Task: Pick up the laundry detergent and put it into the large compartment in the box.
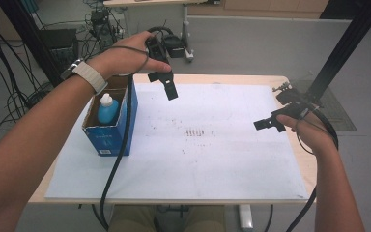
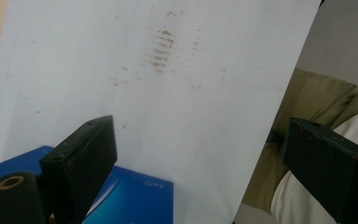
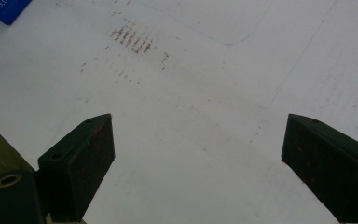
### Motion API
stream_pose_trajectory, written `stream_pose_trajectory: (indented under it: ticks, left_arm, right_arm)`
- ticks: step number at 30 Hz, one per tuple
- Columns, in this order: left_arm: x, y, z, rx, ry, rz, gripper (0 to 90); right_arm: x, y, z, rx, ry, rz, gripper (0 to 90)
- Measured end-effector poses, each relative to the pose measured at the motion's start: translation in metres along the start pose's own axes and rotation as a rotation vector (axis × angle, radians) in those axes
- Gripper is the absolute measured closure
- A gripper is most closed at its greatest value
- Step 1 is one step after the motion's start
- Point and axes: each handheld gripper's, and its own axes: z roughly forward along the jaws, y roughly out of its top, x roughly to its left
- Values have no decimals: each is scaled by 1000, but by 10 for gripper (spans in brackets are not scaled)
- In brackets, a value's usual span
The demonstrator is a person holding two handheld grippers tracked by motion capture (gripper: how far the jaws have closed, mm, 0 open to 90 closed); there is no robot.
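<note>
Beside the box [image 1: 110, 126], whose label I cannot read, my left claw [image 1: 166, 83] hangs released; right claw [image 1: 269, 123], well apart, released over bare counter [image 1: 212, 164].

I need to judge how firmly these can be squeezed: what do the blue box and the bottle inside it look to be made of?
The blue box looks like thin printed cardboard: folded flaps, sharp creases, a slight sheen. The bottle looks like translucent blue plastic with a white plastic cap; it could be glass, but the soft, cloudy look suggests plastic.
</note>
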Motion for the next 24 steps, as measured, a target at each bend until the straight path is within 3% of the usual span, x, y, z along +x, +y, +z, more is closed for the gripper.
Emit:
stream_pose_trajectory:
  ticks: [12,24]
  left_arm:
    - [2,0,13,-3,-23,3,102]
    - [3,-2,17,-9,-29,3,102]
  right_arm:
    - [0,0,3,0,3,2,92]
    - [2,-3,1,-2,-5,11,92]
